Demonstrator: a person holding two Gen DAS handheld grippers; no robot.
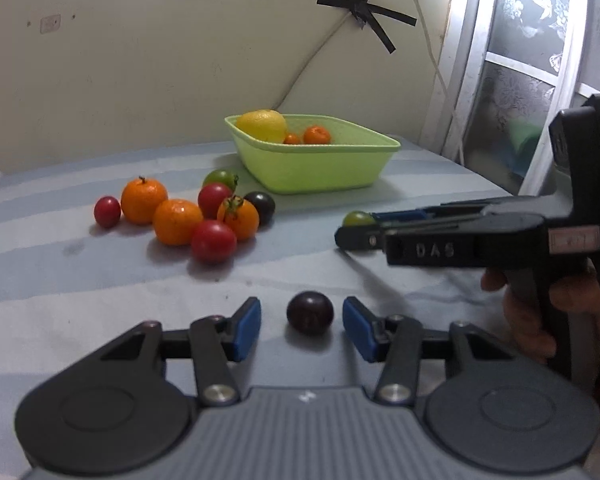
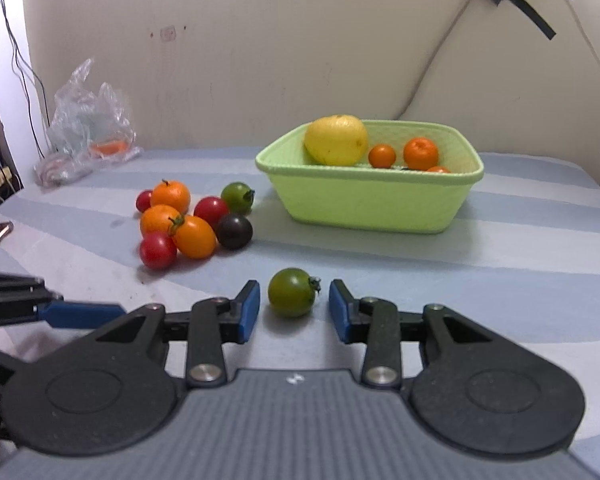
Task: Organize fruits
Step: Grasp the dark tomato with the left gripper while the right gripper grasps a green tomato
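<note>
My left gripper (image 1: 302, 326) is open with a dark purple tomato (image 1: 310, 313) lying on the cloth between its blue pads, untouched. My right gripper (image 2: 293, 307) is open around a green tomato (image 2: 293, 292) on the cloth; it also shows in the left wrist view (image 1: 358, 219) at the right gripper's tip. A light green basket (image 2: 380, 204) holds a yellow lemon (image 2: 336, 140) and small oranges (image 2: 420, 153). A pile of red, orange, green and dark fruits (image 2: 196, 220) lies left of the basket.
A crumpled plastic bag (image 2: 88, 128) sits at the table's back left by the wall. A cable and black tape cross (image 1: 364, 8) hang on the wall. A window frame (image 1: 520, 60) stands at the right. The striped cloth (image 2: 500, 280) covers the table.
</note>
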